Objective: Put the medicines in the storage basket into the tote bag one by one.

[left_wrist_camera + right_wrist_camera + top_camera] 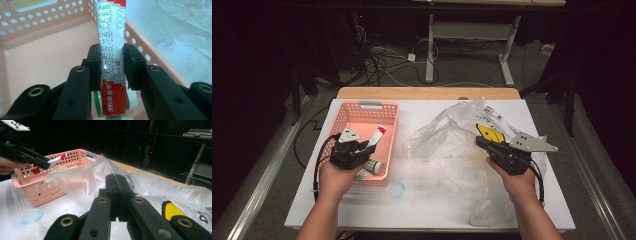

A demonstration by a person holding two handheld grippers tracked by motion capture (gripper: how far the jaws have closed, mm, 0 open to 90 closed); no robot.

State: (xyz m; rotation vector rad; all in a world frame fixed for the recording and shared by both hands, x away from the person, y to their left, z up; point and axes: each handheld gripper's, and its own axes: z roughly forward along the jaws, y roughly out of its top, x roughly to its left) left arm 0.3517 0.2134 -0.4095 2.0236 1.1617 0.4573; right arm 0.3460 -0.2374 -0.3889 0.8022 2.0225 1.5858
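Note:
In the left gripper view, my left gripper (111,53) is shut on a silver and red ointment tube (110,30) with Chinese print, held across its middle above the floor of a pink perforated basket (45,57). From the high view, the left gripper (368,147) holds the tube (378,134) over the basket's (362,112) near right part, with the white cap end nearest me. My right gripper (116,178) is shut, pinching a raised fold of a clear plastic bag (85,177). The high view shows it (480,142) at the bag's (447,135) right side.
A yellow and black object (489,132) lies in the bag beside the right gripper, also seen as a yellow shape (172,211). A faint blue ring mark (397,190) sits on the white table (432,210) in front of the basket. Floor cables and desk legs lie beyond the far edge.

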